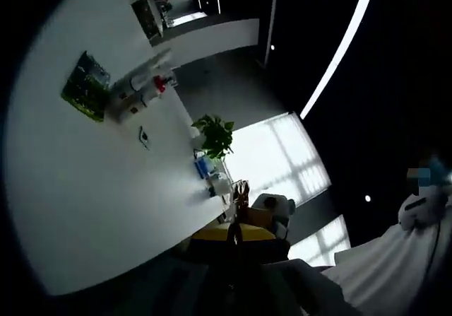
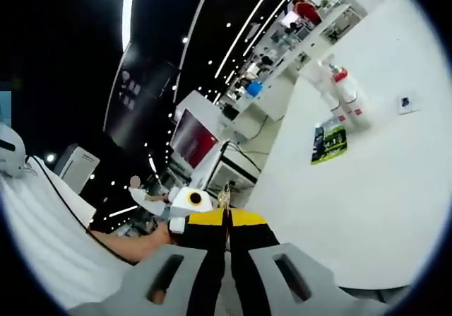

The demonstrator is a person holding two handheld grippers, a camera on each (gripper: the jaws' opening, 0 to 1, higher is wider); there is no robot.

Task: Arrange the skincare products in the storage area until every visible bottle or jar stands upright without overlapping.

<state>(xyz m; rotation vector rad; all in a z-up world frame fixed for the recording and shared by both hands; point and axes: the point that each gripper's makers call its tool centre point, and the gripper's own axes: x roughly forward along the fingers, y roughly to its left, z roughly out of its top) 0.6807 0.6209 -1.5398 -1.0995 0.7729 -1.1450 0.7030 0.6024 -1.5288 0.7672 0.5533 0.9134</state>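
Both views are rolled far over. Two white bottles point(image 2: 340, 93) with red collars stand together on a white tabletop point(image 2: 367, 210), far beyond my right gripper point(image 2: 226, 213). That gripper's yellow-and-black jaws are pressed together with nothing between them. In the left gripper view the same bottles point(image 1: 145, 86) show small at the far side of the tabletop point(image 1: 85, 203). My left gripper point(image 1: 236, 232) is dark at the bottom; its yellow-tipped jaws look shut and empty, well away from the bottles.
A green leaflet point(image 2: 330, 141) lies beside the bottles, and a small dark item point(image 2: 404, 104) sits past them. A potted plant point(image 1: 214, 133) and a blue object point(image 1: 203, 166) stand at the table's edge. A person's bare forearm point(image 2: 131, 247) and white sleeve point(image 1: 385, 273) are close.
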